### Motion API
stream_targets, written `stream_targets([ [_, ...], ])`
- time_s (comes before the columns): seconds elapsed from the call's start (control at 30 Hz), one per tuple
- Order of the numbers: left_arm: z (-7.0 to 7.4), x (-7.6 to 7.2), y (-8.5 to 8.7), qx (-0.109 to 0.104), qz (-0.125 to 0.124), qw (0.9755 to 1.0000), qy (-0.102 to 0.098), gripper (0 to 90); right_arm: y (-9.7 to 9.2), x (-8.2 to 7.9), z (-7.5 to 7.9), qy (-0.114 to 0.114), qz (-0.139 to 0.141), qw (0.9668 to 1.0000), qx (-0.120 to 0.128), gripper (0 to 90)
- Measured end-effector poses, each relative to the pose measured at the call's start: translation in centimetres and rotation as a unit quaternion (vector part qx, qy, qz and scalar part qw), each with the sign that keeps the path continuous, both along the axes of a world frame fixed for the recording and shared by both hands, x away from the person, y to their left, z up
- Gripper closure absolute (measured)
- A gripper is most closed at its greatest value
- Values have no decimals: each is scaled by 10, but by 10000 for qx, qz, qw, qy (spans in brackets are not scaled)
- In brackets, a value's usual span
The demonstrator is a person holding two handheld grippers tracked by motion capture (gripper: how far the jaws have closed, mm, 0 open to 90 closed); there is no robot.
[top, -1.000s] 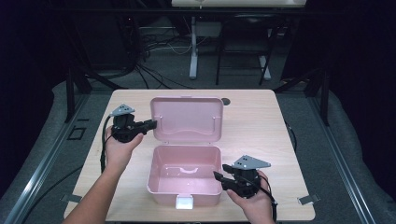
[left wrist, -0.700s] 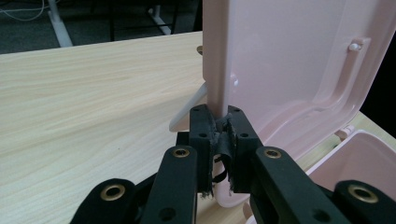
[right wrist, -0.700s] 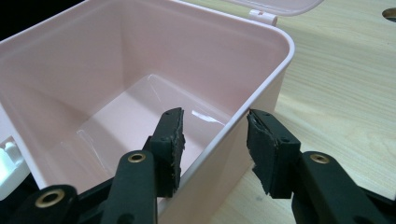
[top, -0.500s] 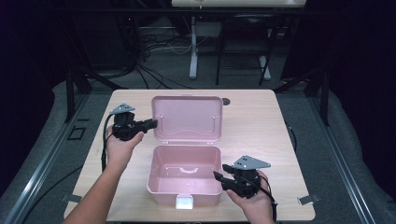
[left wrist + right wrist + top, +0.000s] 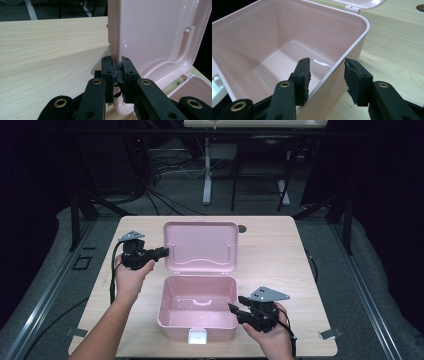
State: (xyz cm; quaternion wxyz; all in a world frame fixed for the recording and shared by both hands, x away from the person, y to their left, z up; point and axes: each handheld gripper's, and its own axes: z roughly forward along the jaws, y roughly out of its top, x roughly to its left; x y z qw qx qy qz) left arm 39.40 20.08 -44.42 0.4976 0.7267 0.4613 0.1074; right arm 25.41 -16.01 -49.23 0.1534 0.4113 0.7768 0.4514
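Black pads of the left gripper [image 5: 117, 75] clamped on the left edge of the lid [image 5: 150, 37], one pad on the outer face, one on the inner. Right gripper [image 5: 327, 75] astride the right wall of the box [image 5: 287, 45], jaws parted, one pad inside the tub, one outside, a gap showing on both sides of the rim, so not pinching.

Pink plastic throughout: smooth, glossy, rounded corners. Box [image 5: 197, 307] standing open near the front-middle of the table [image 5: 280, 250], mouth upward, long axis running left to right across the table in the high view. Lid [image 5: 201, 246] swung back behind the tub, inner face toward the person, raised handle-shaped moulding visible on that face, long axis parallel to the tub's. Inside bare, with a faint curved mark on the floor. White latch [image 5: 197, 336] at the middle of the front wall, pointing at the person. Light wood grain under everything.
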Motion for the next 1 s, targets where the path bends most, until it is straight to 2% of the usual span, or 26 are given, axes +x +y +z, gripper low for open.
stream_targets([
  [0.5,-1,3,1,-60,20,9999,128,831,0,0,-1,18,18,10000,18,556],
  [0.73,-3,6,3,-203,-60,9996,203,824,0,0,-1,37,-9,10000,41,552],
  [1.0,-6,6,4,-140,-43,9995,283,815,1,0,-2,23,3,10000,13,550],
])
